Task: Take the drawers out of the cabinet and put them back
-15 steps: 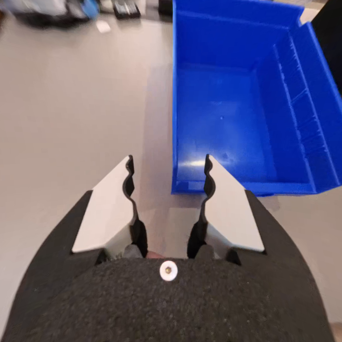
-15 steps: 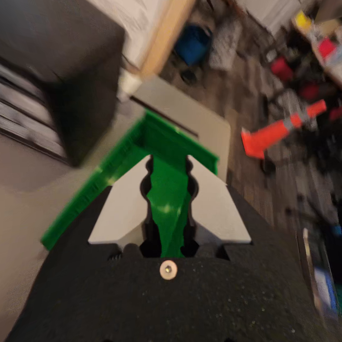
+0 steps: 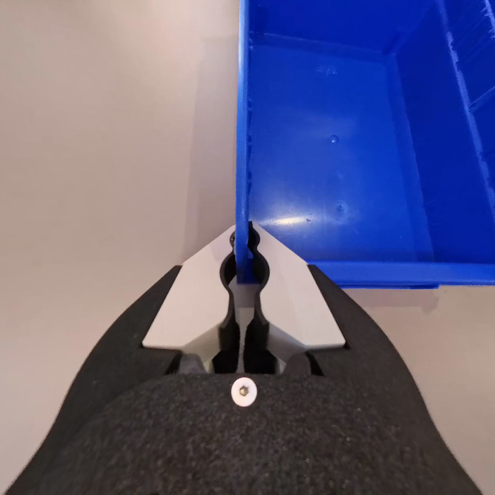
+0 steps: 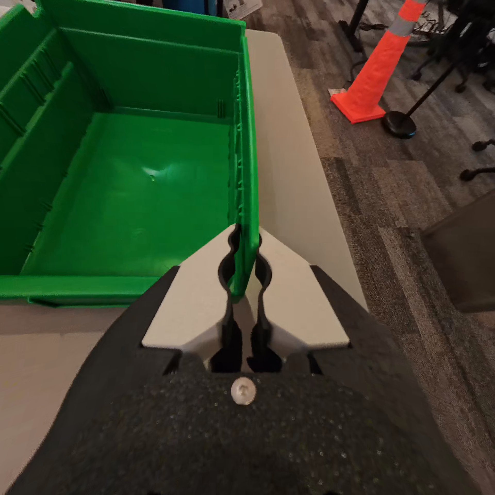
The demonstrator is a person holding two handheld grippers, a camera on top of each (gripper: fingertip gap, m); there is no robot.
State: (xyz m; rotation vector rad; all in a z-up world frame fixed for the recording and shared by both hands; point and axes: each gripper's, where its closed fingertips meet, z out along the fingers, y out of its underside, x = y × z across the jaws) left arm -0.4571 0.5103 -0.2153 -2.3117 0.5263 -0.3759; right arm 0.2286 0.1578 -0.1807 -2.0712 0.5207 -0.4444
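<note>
Your left gripper (image 3: 243, 235) is clamped on the left side wall of the blue drawer (image 3: 348, 150), right at its near-left corner. The fingers (image 3: 284, 302) are nearly together, with only the thin plastic wall between the black pads. The drawer sits on the pale tabletop (image 3: 107, 134), open side up, nothing inside (just a glare spot on the floor of it). Its near rim runs off to the right of the gripper; the right wall has ribbing and is cut off by the frame edge.

Your right gripper (image 4: 247, 235) is pinched on the right side wall of the green drawer (image 4: 134, 171), near its near-right corner. Same story: fingers (image 4: 198, 297) closed down to the wall thickness, rim caught between the wavy pads. The green drawer rests on the grey table (image 4: 284, 171), close to the table's right edge, open side up and with nothing in it. The left wall of it is ribbed.

Beyond the table edge in the right wrist view: grey patterned carpet (image 4: 388, 214), an orange traffic cone (image 4: 375, 69) with a grey reflective band, a black round stand base (image 4: 399, 126) just beside the cone's foot, and chair casters at the far right. A dark brown box-like corner (image 4: 466, 254) shows at right mid-frame; can't tell what it is.

The cabinet itself isn't in either view
</note>
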